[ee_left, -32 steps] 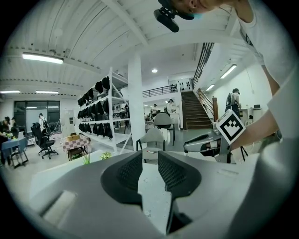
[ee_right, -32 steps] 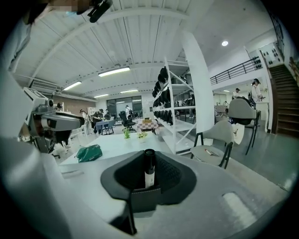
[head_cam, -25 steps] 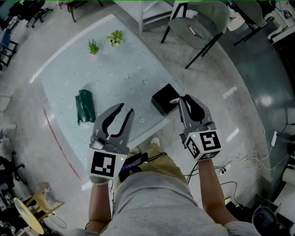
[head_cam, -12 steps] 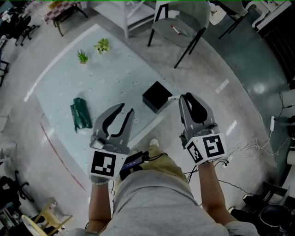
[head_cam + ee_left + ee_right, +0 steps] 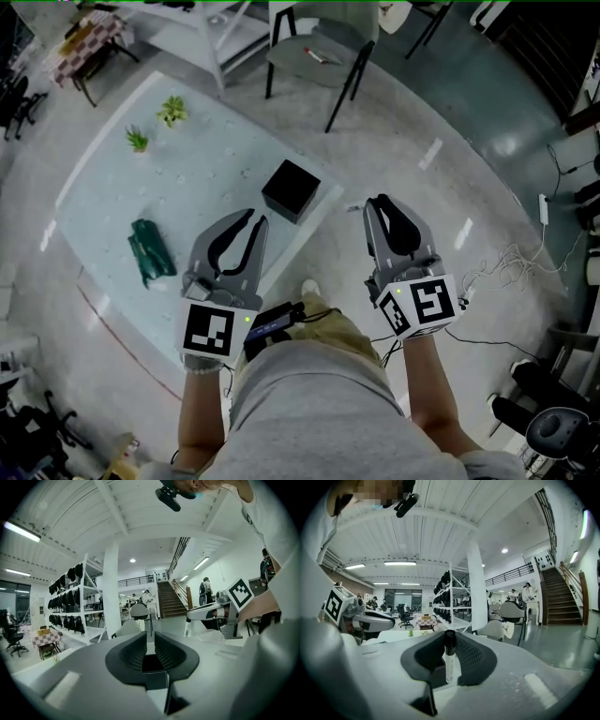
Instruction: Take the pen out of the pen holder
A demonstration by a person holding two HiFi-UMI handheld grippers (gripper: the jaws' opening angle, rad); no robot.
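The pen holder [image 5: 289, 190] stands near the counter's [image 5: 202, 150] near-right edge. Bare counter spreads to its left and beyond it, open floor [image 5: 441, 187] lies to its right, and a chair [image 5: 319, 56] stands well beyond. The right tongs [image 5: 375, 202] hang off the counter edge to the right of the pen holder, clamped on the pen [image 5: 449, 660], which sits crosswise between the pads, clear of the holder. The left tongs [image 5: 258, 218], just on the near side of the pen holder, have just been closing to a narrow gap with nothing between them.
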